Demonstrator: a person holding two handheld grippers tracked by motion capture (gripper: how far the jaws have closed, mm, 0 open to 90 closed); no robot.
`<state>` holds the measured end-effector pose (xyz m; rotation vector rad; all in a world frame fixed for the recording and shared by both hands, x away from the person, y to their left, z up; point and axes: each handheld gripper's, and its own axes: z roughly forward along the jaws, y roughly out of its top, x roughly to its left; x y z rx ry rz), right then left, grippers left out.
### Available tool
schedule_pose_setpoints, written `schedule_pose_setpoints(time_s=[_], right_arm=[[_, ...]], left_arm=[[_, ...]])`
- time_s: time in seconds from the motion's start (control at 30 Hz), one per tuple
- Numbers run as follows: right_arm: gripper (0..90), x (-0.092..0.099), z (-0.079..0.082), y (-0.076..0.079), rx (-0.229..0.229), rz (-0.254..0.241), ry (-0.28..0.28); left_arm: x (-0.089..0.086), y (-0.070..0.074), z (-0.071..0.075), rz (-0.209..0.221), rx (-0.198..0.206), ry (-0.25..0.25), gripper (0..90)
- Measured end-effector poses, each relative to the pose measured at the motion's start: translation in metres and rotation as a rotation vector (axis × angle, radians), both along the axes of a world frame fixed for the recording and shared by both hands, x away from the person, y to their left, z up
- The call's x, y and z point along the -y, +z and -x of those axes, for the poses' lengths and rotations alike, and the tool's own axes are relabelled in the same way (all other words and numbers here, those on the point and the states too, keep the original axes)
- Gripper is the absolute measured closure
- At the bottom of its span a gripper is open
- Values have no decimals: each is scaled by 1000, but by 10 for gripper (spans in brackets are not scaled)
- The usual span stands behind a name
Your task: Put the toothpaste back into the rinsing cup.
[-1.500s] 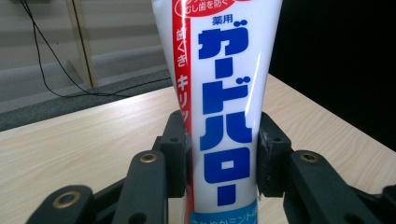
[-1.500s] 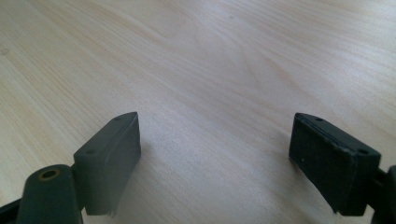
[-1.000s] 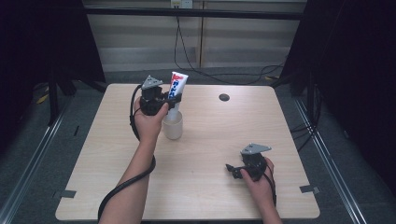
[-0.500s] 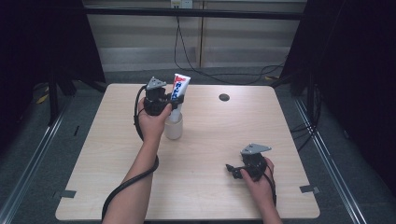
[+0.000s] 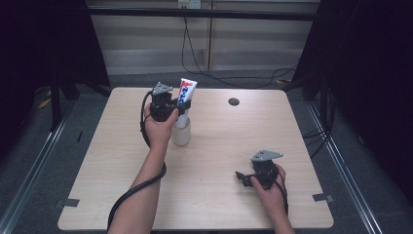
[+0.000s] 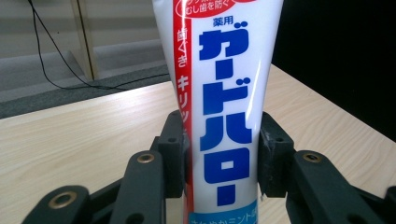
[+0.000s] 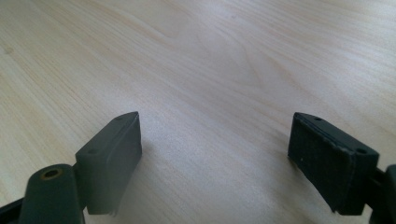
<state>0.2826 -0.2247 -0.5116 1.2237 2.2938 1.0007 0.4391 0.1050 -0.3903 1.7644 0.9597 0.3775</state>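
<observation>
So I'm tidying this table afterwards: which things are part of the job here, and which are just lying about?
In the job:
- tube, upright, clamped in the left gripper
- cup, right under the tube

Lying about:
- dark disc at the far edge of the table
- right gripper, open, idle over bare wood

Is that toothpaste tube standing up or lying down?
Upright: the toothpaste tube stands vertical between the left gripper pads, over a cup.

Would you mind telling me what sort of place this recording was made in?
Probably a lab recording station: a bare wooden table framed by black curtains, loose cables on the floor behind, and a claw gripping a toothpaste tube.
</observation>
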Motion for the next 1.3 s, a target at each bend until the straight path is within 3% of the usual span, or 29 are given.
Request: schedule_pose_setpoints(time_s=[0.3,0.8,1.3], right_arm=[[171,0,0,0,0,0,-1],[171,0,0,0,1,-1,2],[171,0,0,0,1,-1,2]], left_arm=[[-2,-7,-4,4,-22,17,606],[-3,-13,-6,-17,-28,26,596],[-4,-19,-8,-11,-28,38,589]])
